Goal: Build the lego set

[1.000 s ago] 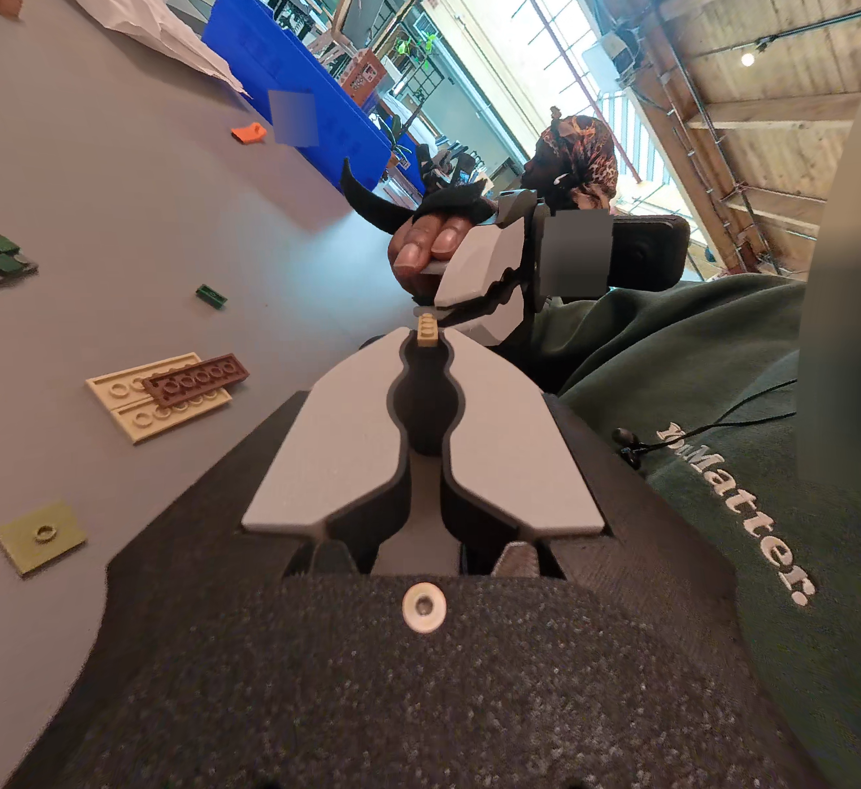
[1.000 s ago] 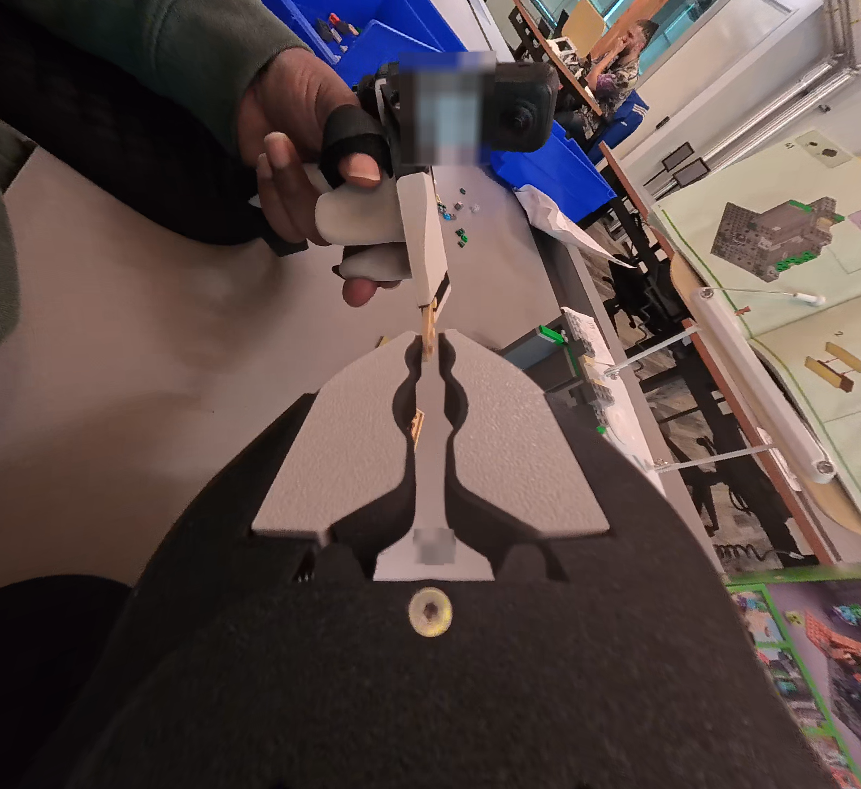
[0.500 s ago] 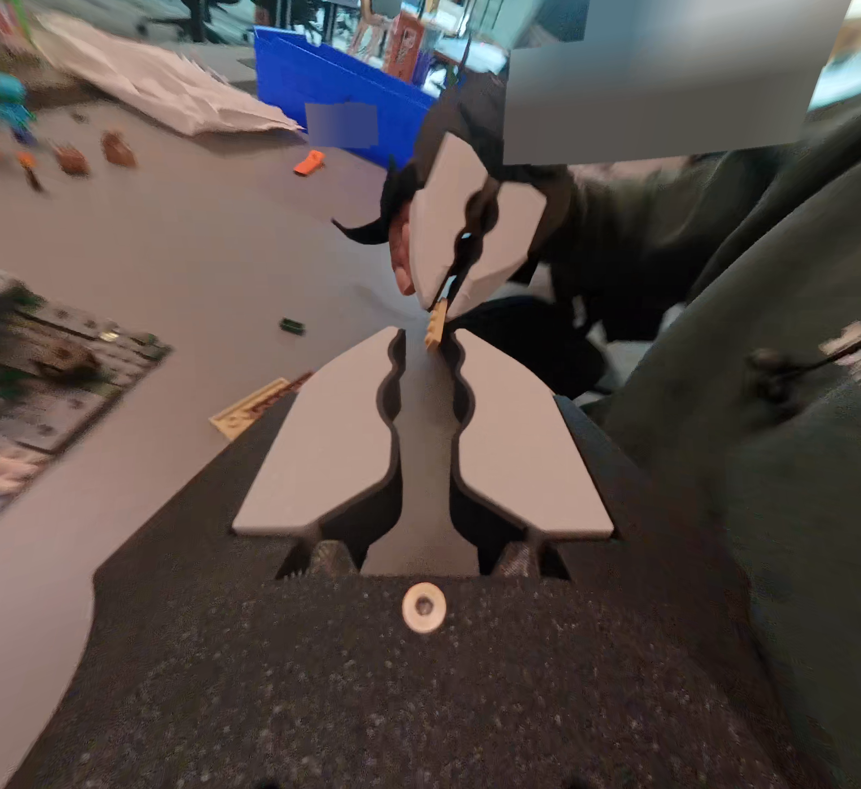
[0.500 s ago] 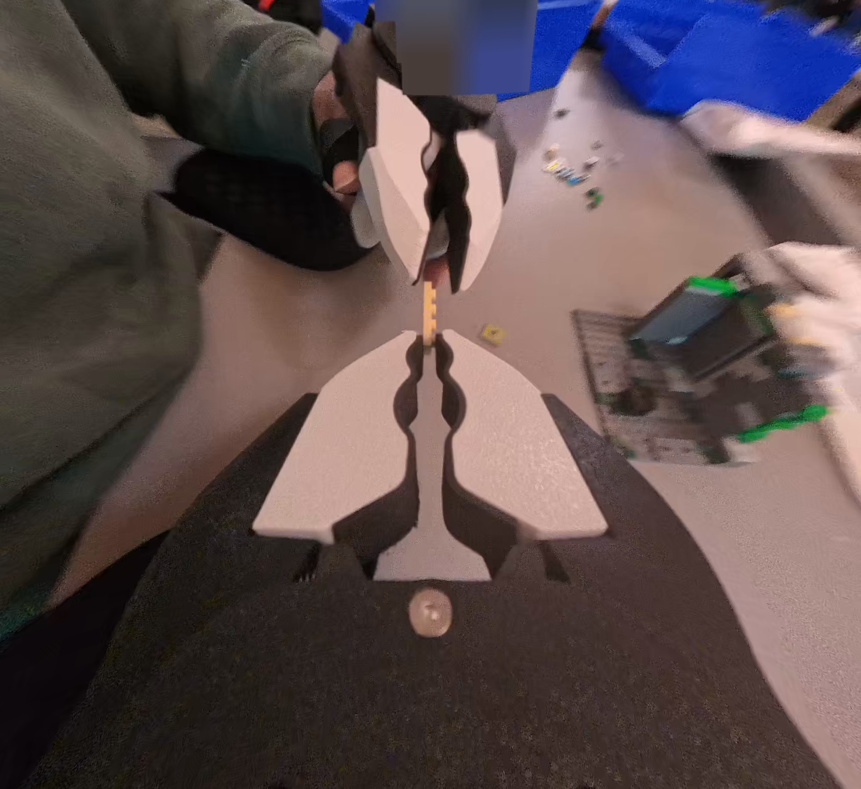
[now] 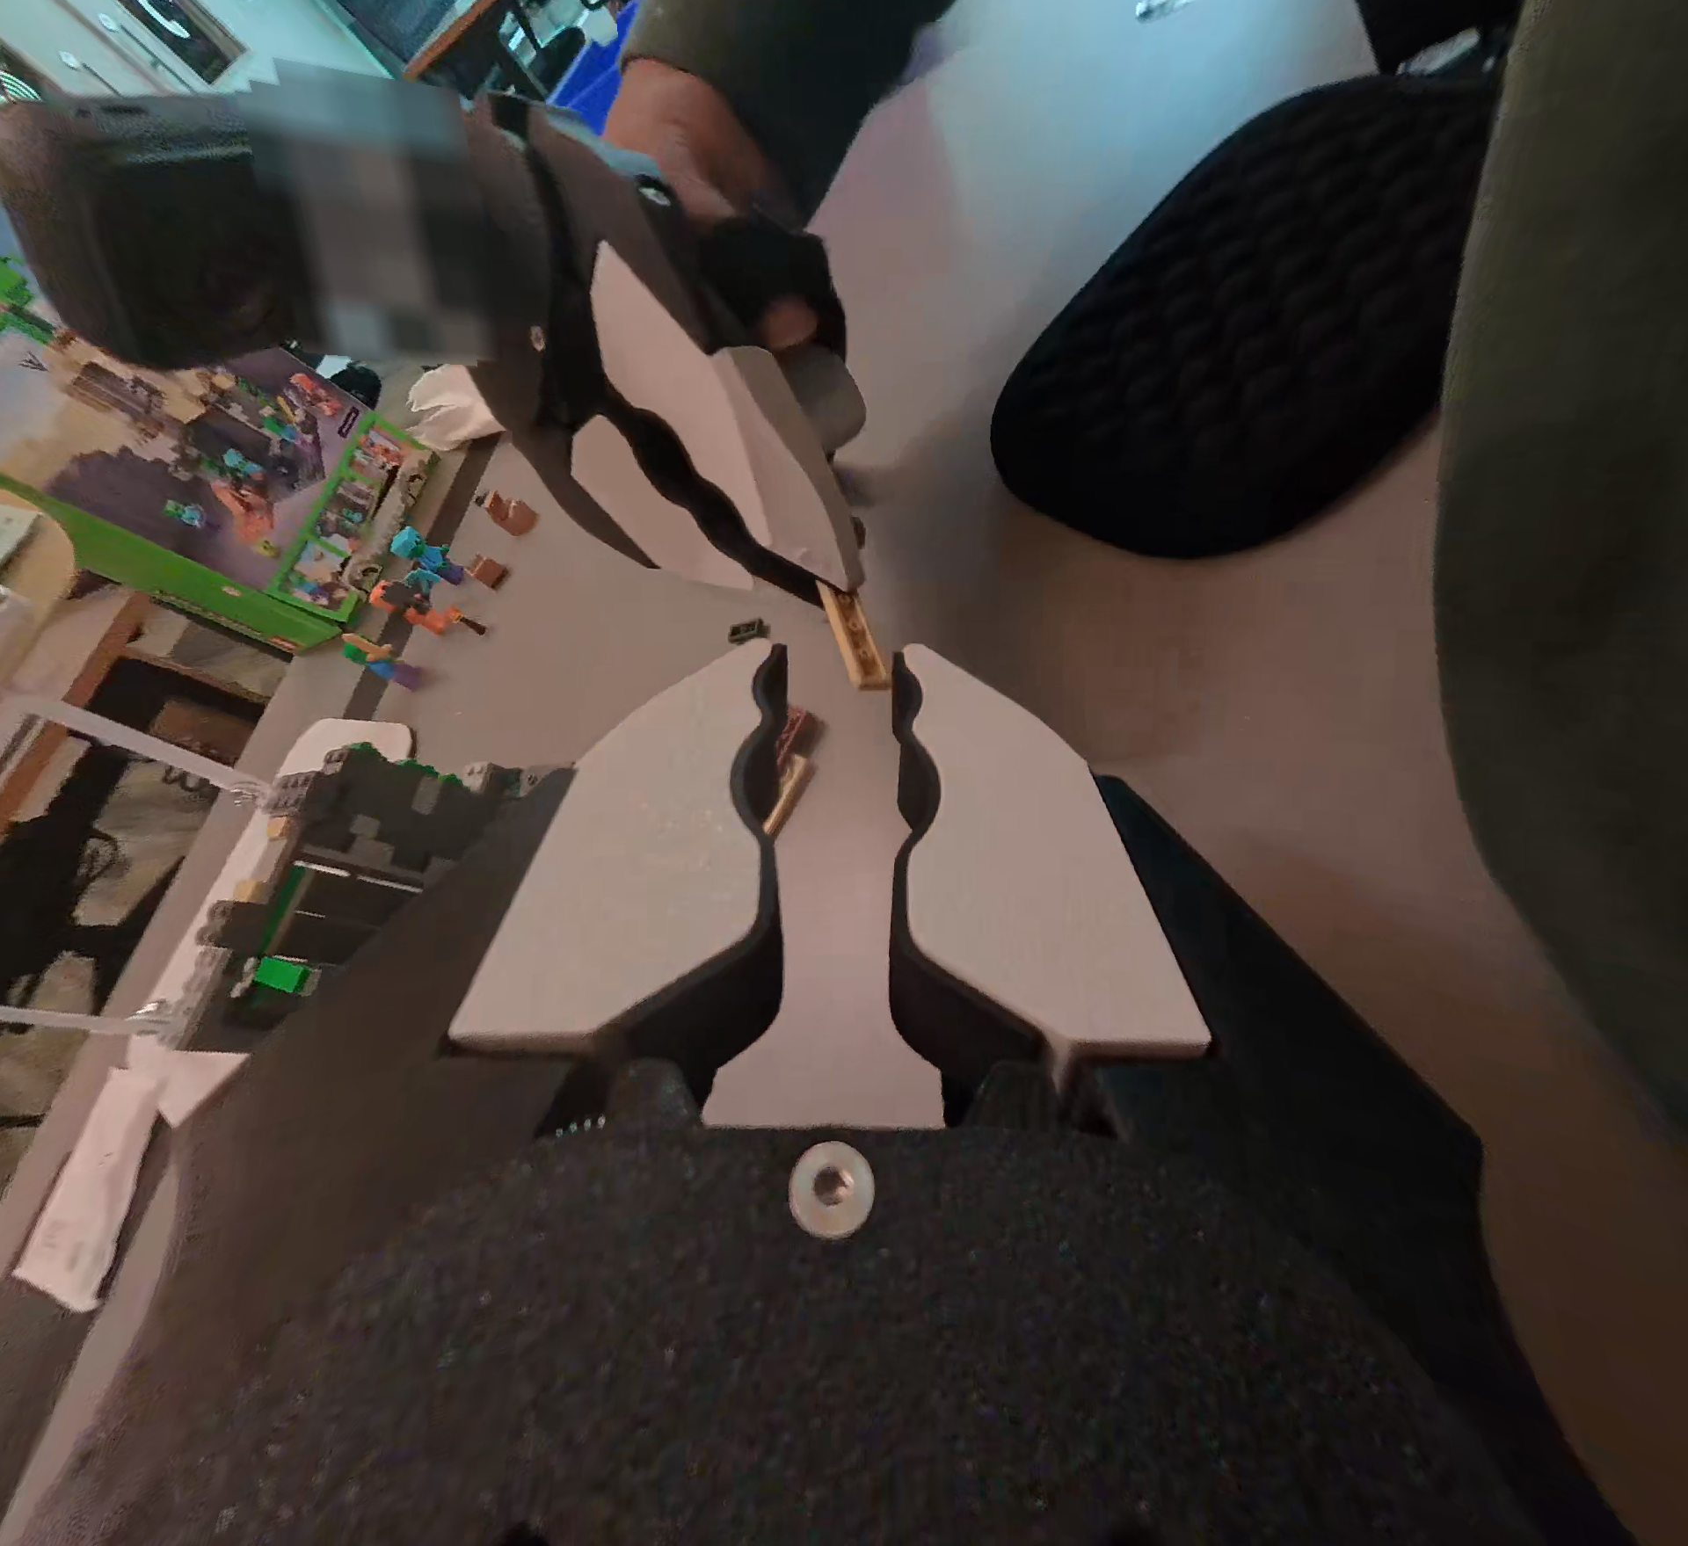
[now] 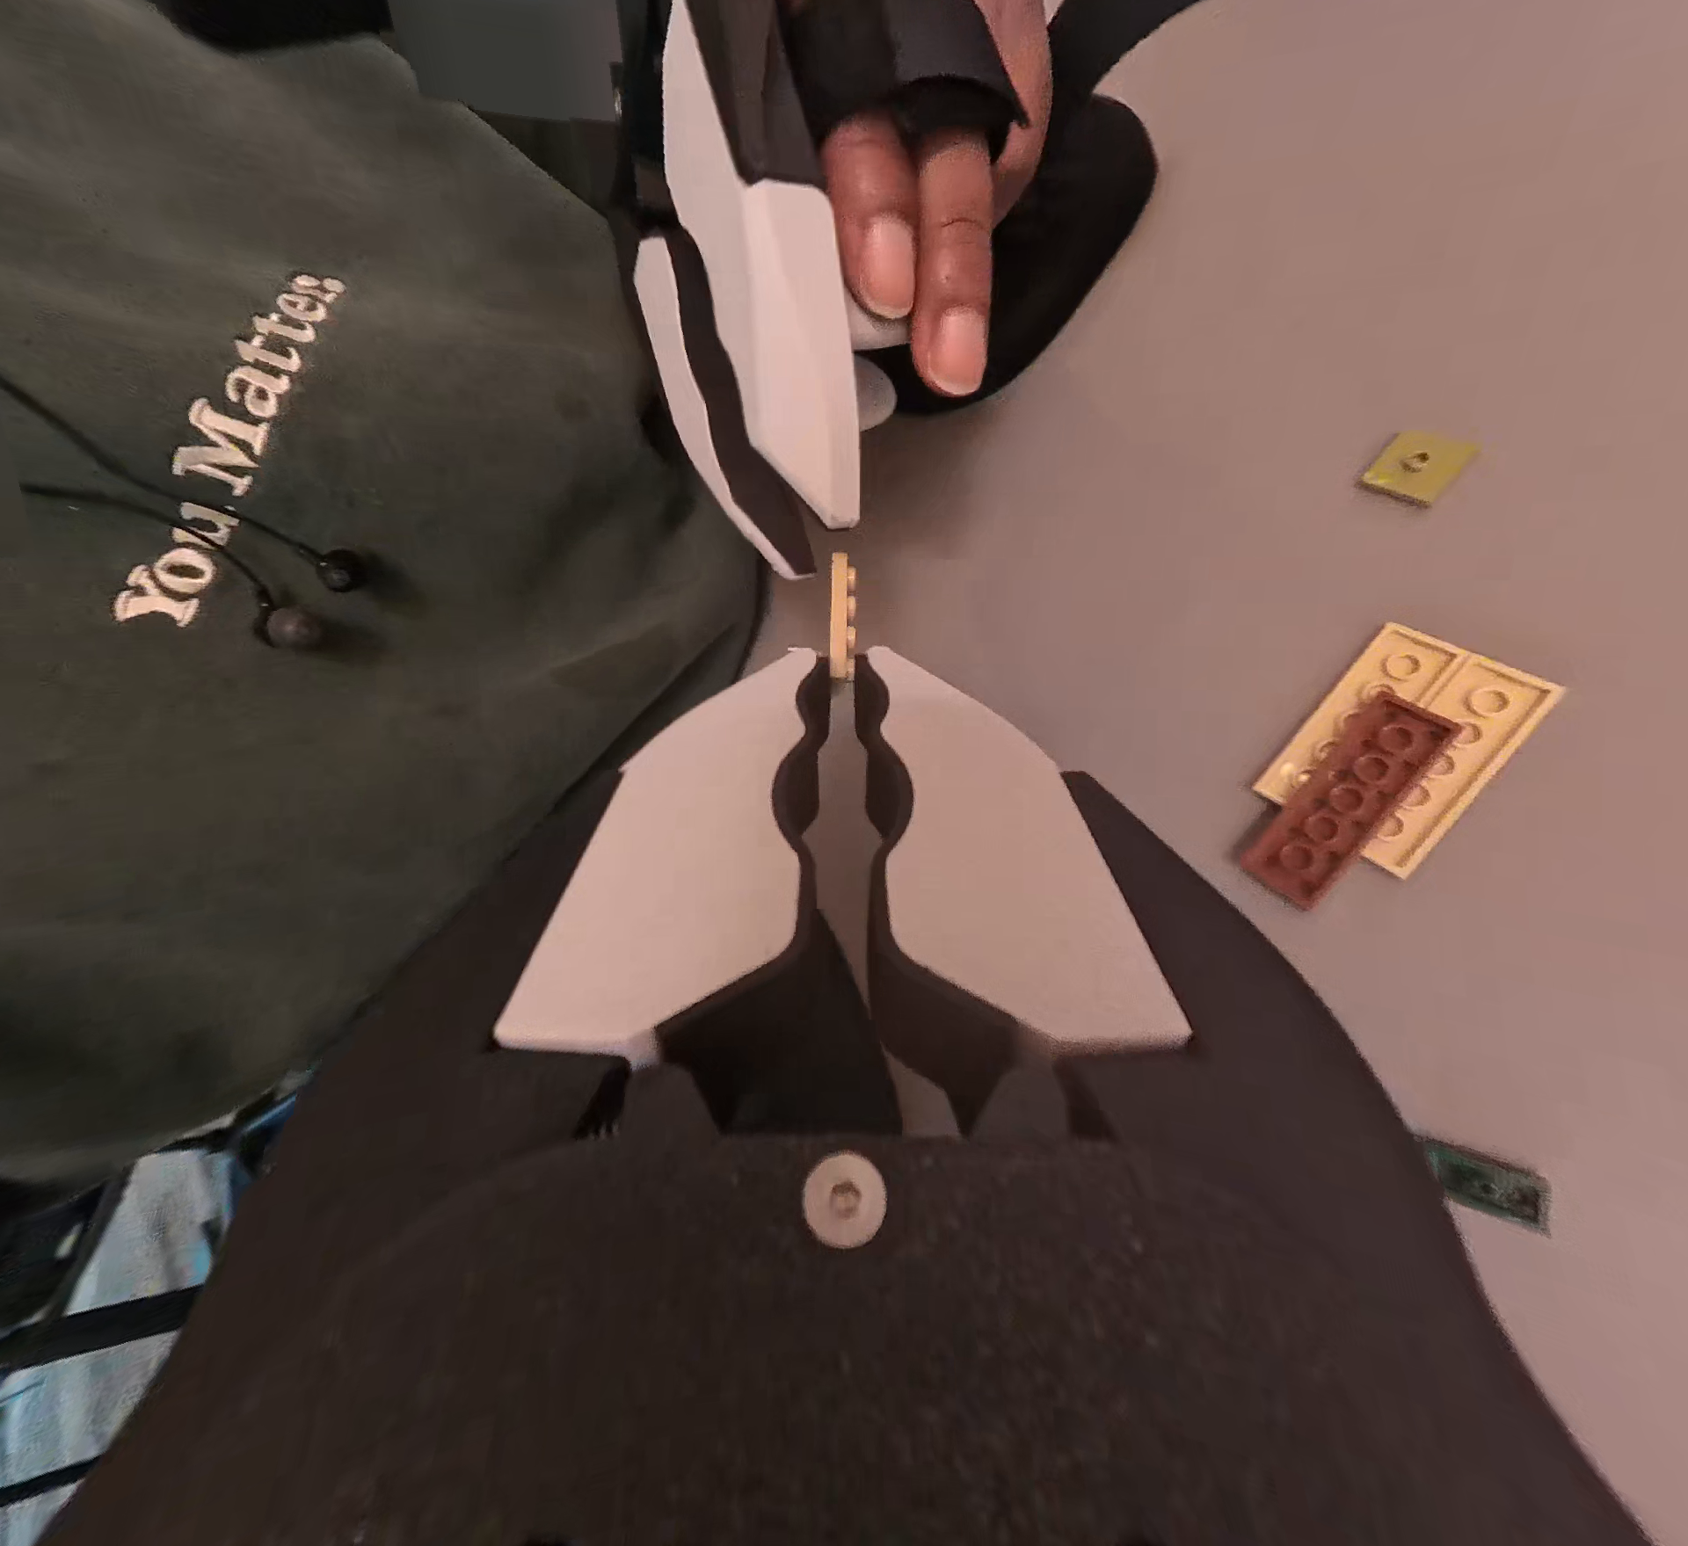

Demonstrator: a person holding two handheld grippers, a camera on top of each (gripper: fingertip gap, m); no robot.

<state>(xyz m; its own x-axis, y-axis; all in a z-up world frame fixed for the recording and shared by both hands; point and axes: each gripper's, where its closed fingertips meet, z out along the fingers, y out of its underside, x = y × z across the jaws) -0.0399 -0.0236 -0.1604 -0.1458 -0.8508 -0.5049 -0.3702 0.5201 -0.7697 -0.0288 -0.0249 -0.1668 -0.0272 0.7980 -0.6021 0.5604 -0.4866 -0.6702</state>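
My right gripper point(image 6: 840, 664) is shut on one end of a thin tan plate point(image 6: 841, 607), held above the grey table point(image 6: 1279, 224) with its studs facing right. My left gripper point(image 6: 820, 543) hangs just beyond the plate's free end, jaws a little apart, not touching it. In the left wrist view my left gripper point(image 5: 837, 662) is open and empty. The tan plate point(image 5: 856, 637) sticks out of the right gripper point(image 5: 836, 582), with its free end between my left fingertips.
Two tan plates point(image 6: 1461, 708) joined by a brown plate point(image 6: 1347, 799) lie on the table to the right, with an olive tile point(image 6: 1420, 466) beyond and a dark green piece point(image 6: 1489, 1196) nearer. The partial build point(image 5: 365, 845), set box point(image 5: 228, 479) and minifigures point(image 5: 411, 580) are on the left. Both grippers' tips are close together, under 4 cm apart.
The left gripper was shut on the tan plate together with the right. It has opened and let go, so only the right gripper holds the plate. Both grippers have swung round.
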